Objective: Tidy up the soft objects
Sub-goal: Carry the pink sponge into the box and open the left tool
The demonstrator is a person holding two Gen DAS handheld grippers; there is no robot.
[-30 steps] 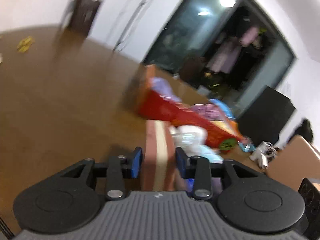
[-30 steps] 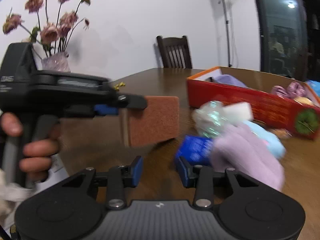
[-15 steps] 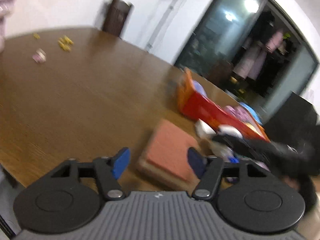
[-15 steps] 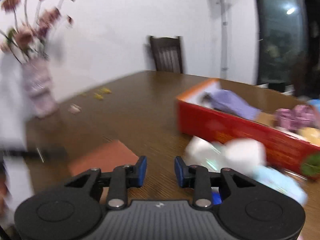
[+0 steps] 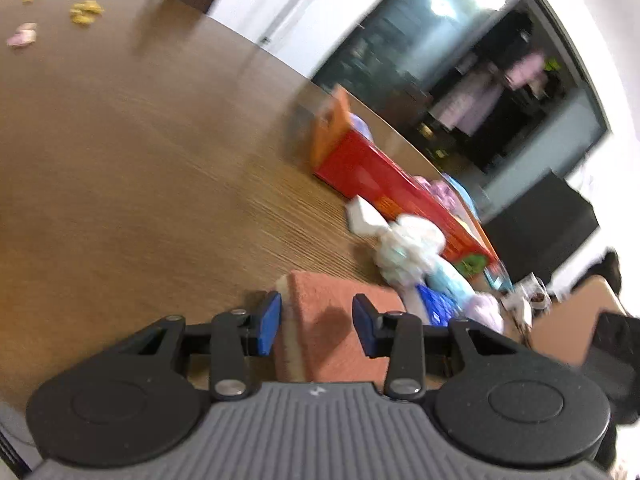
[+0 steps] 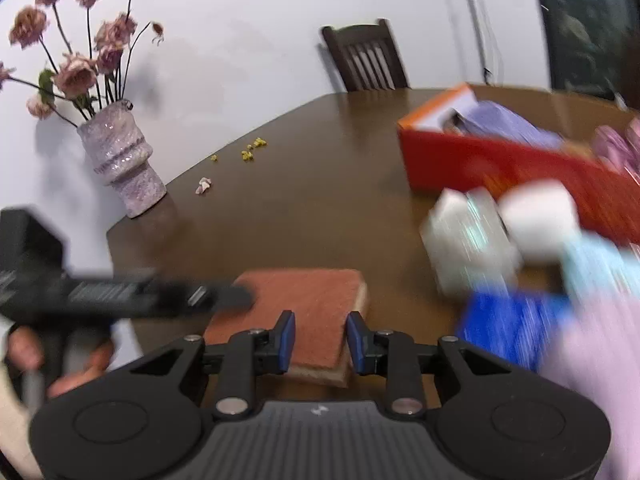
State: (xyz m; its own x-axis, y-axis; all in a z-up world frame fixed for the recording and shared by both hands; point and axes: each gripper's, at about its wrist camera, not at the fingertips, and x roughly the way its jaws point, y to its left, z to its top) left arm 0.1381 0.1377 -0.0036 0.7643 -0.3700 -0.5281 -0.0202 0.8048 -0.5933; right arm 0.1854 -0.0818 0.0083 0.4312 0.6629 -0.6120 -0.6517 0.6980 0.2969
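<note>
Sponge [image 5: 340, 328] flat on table [image 5: 140, 160], left claw [image 5: 316, 322] closing, unclenched astride it, right claw [image 6: 320, 338] narrowing, empty.

I'm looking at a home dining rm, big wood table [image 6: 320, 184], dark wood chair [image 6: 366, 60] by white wall, vase [image 6: 120, 160] w/ dried pink flowers [image 6: 76, 60], glass door [image 5: 460, 80] w/ clothes hung behind it

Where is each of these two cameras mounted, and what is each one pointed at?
Left wrist: rides the left gripper, looking over the sponge toward the red box; only its fingers show.
Right wrist: rides the right gripper, facing vase and chair; the person's hand shows.
Shared: sponge, red box, table.
</note>
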